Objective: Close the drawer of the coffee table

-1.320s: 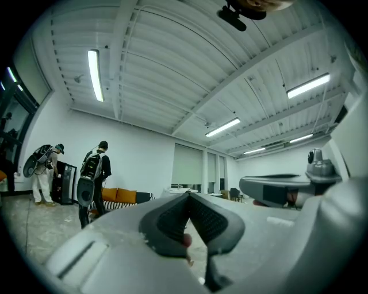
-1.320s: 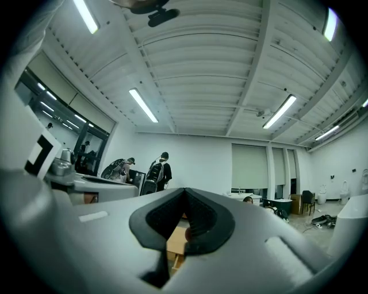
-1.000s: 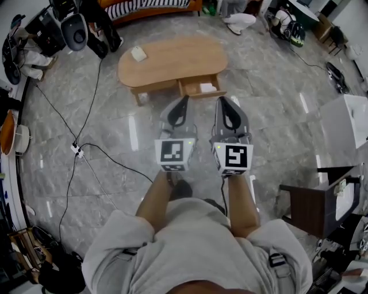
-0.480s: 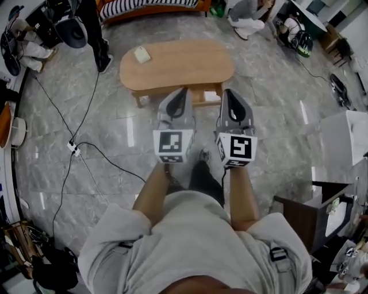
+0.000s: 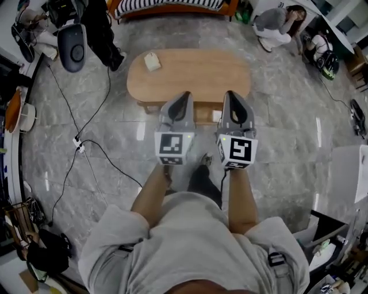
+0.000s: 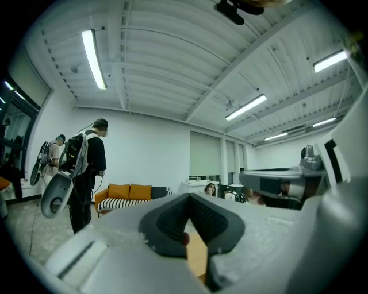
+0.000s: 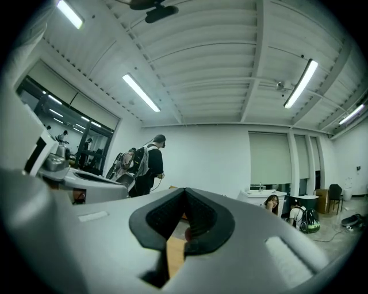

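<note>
Sticking out from the near long side of the oval coffee table (image 5: 190, 72), the drawer (image 5: 207, 113) was not yet shut. Only a strip of it showed between the two grippers, with a small white thing (image 5: 217, 116) lying at its right end. The left gripper (image 5: 182, 99) and the right gripper (image 5: 231, 97) were held side by side and level in front of the person, noses toward the table. Each had its jaws pressed together with nothing between them. From the head view their tips overlapped the table's near edge on either side of the drawer. Whether either one touched the drawer front could not be told, and both gripper views looked out over the table into the room, which suggested they rode above it. The step in hand seemed to be the approach. The next move would call for bringing the closed tips down onto the drawer front and pushing straight in toward the table, evenly on both sides so the drawer would not skew. Farther out, a pale block (image 5: 152, 61) sat on the tabletop's left end, a cable (image 5: 98, 150) trailed across the floor (image 5: 287, 143), and a striped sofa (image 5: 172, 4) stood beyond.
</note>
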A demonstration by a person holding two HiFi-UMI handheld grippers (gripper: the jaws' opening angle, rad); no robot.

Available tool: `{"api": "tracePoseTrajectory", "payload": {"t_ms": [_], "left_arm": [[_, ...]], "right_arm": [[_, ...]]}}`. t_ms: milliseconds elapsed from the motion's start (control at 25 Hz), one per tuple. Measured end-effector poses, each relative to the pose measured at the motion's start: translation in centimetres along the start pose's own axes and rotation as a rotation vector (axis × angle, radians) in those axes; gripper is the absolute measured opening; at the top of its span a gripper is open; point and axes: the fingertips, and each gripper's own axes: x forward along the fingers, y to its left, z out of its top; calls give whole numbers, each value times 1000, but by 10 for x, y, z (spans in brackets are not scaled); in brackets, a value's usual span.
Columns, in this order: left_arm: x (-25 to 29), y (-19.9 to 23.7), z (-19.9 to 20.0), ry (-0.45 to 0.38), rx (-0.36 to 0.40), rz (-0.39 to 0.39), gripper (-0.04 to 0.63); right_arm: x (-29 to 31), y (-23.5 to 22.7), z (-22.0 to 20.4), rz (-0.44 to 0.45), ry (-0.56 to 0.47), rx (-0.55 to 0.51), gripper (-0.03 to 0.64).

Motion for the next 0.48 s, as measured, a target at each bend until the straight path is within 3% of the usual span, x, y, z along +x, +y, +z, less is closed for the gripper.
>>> {"api": "tracePoseTrajectory", "payload": {"t_ms": [320, 480], "left_arm": [[113, -29, -84, 194, -20, -6, 20], [142, -43, -143, 283, -24, -26, 20]], "right_arm": [[64, -98, -100, 15, 155, 51, 6], [79, -110, -169, 60, 255, 55, 6]]}}
